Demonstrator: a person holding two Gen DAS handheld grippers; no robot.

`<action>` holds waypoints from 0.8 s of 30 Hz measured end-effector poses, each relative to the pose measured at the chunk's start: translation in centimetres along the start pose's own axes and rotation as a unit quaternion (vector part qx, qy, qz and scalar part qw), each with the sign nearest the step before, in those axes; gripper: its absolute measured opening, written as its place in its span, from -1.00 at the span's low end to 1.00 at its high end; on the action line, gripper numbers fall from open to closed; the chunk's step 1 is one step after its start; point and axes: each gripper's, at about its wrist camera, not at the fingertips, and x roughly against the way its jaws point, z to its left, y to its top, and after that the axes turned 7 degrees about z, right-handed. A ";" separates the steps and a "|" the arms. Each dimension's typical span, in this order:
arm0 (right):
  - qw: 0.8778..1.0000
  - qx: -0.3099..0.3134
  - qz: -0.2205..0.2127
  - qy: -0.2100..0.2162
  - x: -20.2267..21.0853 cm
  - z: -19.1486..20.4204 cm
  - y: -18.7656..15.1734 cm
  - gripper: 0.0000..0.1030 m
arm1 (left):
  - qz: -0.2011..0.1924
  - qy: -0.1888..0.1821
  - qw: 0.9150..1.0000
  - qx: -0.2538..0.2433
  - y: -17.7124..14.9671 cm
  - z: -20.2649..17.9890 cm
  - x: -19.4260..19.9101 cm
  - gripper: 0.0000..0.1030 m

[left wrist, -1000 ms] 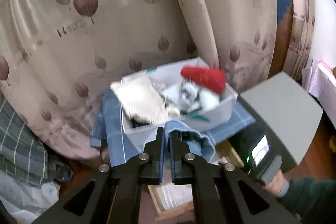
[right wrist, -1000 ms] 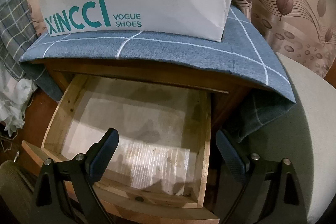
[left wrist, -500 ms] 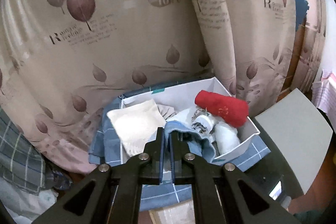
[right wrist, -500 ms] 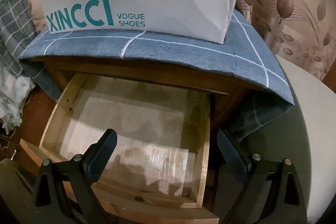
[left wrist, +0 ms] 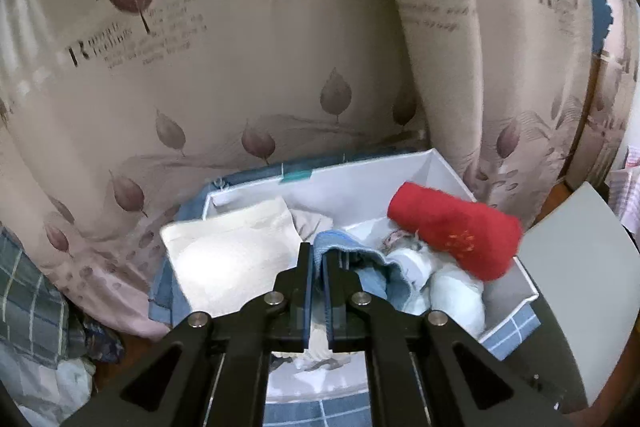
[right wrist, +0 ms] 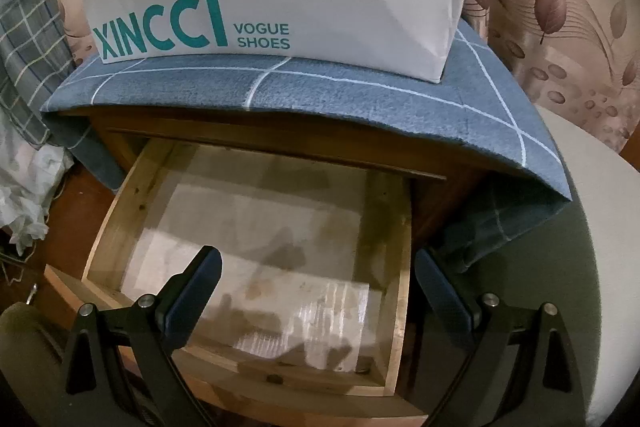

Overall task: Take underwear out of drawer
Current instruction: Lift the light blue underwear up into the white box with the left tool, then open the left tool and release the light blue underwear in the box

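Carrying step: left gripper (left wrist: 319, 267) clamped on blue underwear (left wrist: 374, 269) over white box (left wrist: 440, 171); release next. Right gripper (right wrist: 316, 291) open above bare drawer (right wrist: 402, 267).

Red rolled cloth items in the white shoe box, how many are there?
1. A single red rolled cloth bundle lies at the right end of the white cardboard shoe box, on top of white and grey garments. More could be hidden beneath the pile.

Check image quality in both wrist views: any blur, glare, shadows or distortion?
Left wrist: heavy fisheye bending, curtain print smeared, red roll soft-edged, left gripper sharp. Right wrist: crisp, same black-corner vignette; glare streaks on the drawer liner, gripper shadows across it, right gripper dark.
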 end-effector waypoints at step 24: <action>1.000 0.006 -0.004 -0.004 0.1 0.4 -0.1 0.87 | 0.058 -0.002 0.997 0.043 -2.2 1.1 -4.0 -0.19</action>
